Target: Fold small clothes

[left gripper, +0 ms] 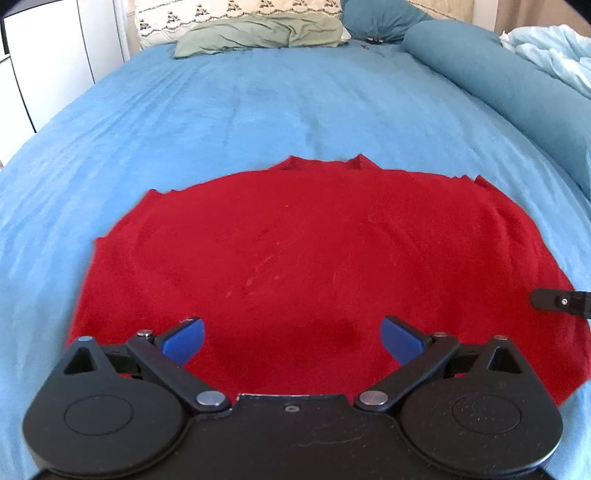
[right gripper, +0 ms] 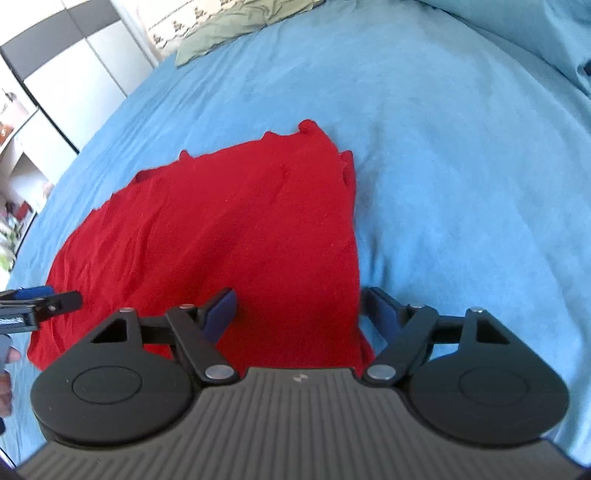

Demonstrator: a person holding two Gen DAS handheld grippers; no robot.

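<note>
Blue bedsheet [left gripper: 258, 110] fills pretty much everything in the left wrist view, with a green pillow [left gripper: 258, 35] up at the head end, a teal bolster [left gripper: 498, 74] along the right side and a white wardrobe [left gripper: 44, 55] off to the left. Spread flat on the sheet is the red garment [left gripper: 295, 251], long axis running side to side across the frame. The left gripper [left gripper: 291, 338] hangs over its near edge, roughly mid-width, jaws wide apart with only cloth showing between them, nothing pinched. A black tip of the other tool pokes in from the right, over the garment's right end.

Right wrist view: same sheet, and the garment [right gripper: 229, 236] now stretches away up and to the left. The right gripper [right gripper: 299, 314] straddles the garment's right edge: left finger over red cloth, right finger over bare sheet. Jaws apart, though less wide than the left pair, and I can't see them pressing on anything yet. The left tool shows at the far left edge, with a bit of the person's hand [right gripper: 7, 373] below it.

My read: the right gripper is nearer a corner, so that near-right edge is what the next grab hinges on.
</note>
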